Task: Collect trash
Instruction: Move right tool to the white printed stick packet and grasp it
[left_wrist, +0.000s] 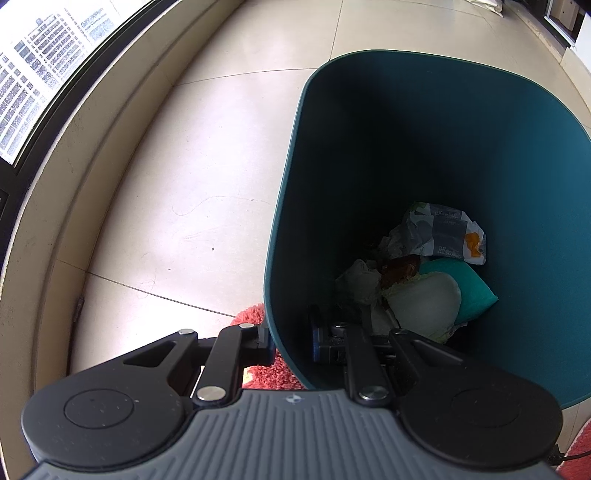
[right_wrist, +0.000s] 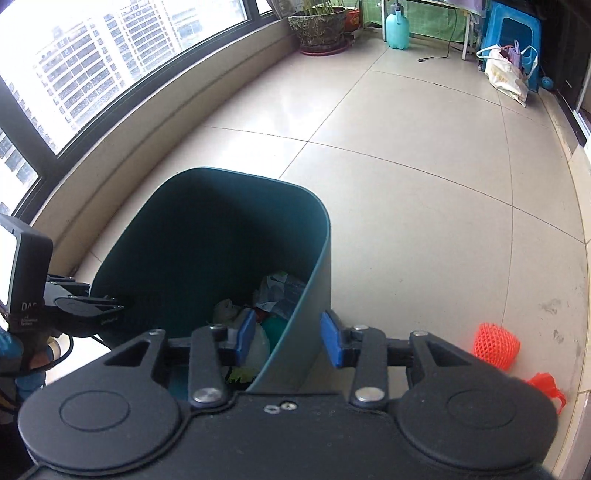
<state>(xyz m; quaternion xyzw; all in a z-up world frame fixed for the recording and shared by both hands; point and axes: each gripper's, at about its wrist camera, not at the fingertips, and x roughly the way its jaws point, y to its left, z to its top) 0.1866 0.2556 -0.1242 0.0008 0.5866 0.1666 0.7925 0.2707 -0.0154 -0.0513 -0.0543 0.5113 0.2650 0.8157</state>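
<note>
The left gripper (left_wrist: 291, 343) is clamped on the wall of the bin (left_wrist: 461, 155). The right gripper (right_wrist: 288, 338) stands open above the bin's rim, holding nothing.

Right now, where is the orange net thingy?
In the right wrist view, the orange net lies on the floor tiles at the lower right, to the right of the teal bin and right gripper, near the wall edge.
</note>
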